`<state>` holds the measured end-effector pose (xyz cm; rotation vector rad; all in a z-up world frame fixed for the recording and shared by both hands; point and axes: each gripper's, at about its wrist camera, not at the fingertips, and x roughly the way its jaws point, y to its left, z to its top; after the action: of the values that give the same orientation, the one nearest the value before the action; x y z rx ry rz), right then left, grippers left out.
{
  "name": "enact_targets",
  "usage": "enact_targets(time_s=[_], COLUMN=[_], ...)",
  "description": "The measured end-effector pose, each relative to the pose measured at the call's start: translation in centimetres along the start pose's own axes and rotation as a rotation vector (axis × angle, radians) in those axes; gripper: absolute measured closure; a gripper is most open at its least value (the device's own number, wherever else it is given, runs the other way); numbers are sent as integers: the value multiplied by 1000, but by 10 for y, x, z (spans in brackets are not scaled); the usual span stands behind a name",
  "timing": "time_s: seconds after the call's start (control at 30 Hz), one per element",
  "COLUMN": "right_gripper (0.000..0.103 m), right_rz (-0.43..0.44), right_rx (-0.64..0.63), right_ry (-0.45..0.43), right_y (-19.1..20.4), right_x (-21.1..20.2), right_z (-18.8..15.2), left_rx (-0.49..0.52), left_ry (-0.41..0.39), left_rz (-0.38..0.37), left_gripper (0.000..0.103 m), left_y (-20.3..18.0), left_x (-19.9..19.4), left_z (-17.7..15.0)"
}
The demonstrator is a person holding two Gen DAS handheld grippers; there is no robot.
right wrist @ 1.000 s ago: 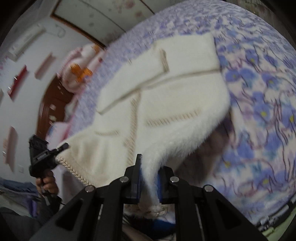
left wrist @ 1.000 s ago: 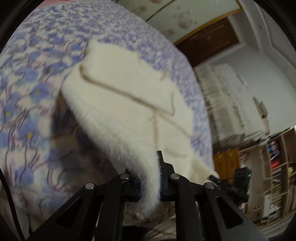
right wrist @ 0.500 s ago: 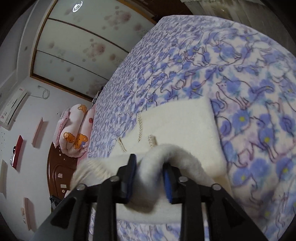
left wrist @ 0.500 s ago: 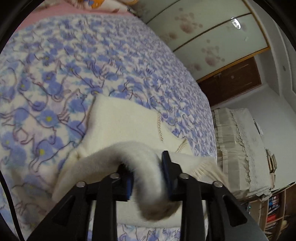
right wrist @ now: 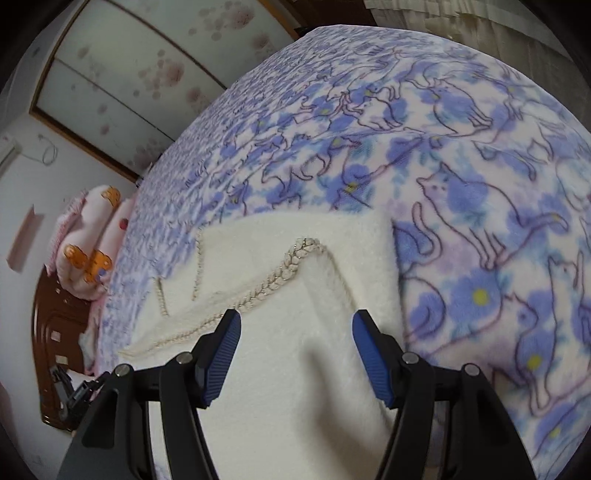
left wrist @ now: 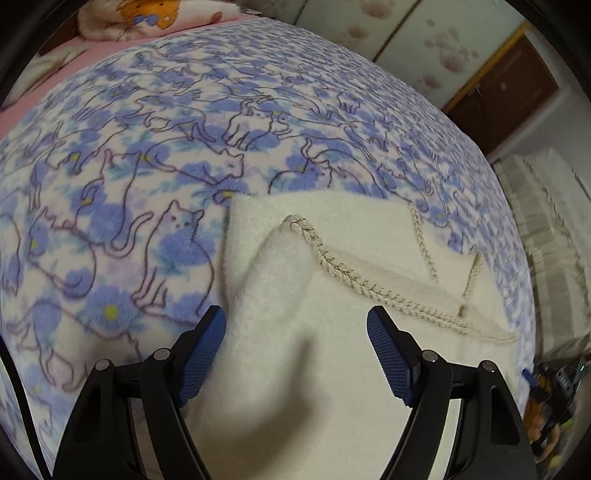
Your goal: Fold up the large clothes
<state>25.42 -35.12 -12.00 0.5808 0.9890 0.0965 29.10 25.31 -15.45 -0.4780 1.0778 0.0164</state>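
Note:
A cream fleece garment (left wrist: 332, 295) with braided trim lies folded on the bed; it also shows in the right wrist view (right wrist: 295, 332). Its upper layer is folded over the lower one, with the trimmed hem on top. My left gripper (left wrist: 295, 325) is open, its blue pads spread either side of the folded corner, just above the cloth. My right gripper (right wrist: 295, 328) is open too, over the opposite corner of the same fold. Neither holds anything.
The bed is covered by a blue and white cat-print blanket (left wrist: 147, 166), also in the right wrist view (right wrist: 480, 221). Pink pillows (right wrist: 92, 251) lie at the head of the bed. A dark wooden headboard (right wrist: 55, 350) and wardrobe doors (left wrist: 406, 29) lie beyond.
Both grippers carried the garment's edge over onto the rest of it, lowered it, then opened and let go. The cloth now lies folded on the bed.

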Motion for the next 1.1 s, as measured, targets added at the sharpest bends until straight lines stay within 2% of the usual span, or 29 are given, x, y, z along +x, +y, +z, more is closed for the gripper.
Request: enact_targets(time_s=[0.17,0.27,0.33,0.5,0.53,0.57,0.6,0.67,0.73,0.8,0.93,1.1], right_gripper=[40,40,40,40,43,59,67,91,94,95,95,96], right_rz=[-53,-112,-144,-186,-203,-225,-259,-296,-307,-286,-211,-154], right_rx=[-116,-203,-246,-335,-354,-382,-409,-436,-442,-418,-344,-291], right_ry=[72,93,98,80,73,59,47,26,-4,-49,-132,-194], right_y=[12,19,21,29,32,35,39,44,47,48,51,59], right_x=[33,49,56,71,73,74,75,72,64,47,5,-32], right_z=[7,9,9,6,5,2,0,-3,-4,-2,6,13], left_rx=[116,183,224,340,371,405,431,460,497,484,370,252], left_ry=[6,1,7,-9,-17,-39,-34,-51,-86,-118,-188,-189], left_rz=[40,66,87,152,163,179,179,215,256,259,190,121], left_gripper=[27,30,41,53,62,70,93,95,96,97,97,97], left_y=[-5,-9,-13,-26,-29,-32,-35,-42,-52,-56,-52,-47], left_x=[22,29,37,50,51,52,53,52,45,33,-11,-42], left_z=[6,8,10,10,9,8,7,5,0,1,14,33])
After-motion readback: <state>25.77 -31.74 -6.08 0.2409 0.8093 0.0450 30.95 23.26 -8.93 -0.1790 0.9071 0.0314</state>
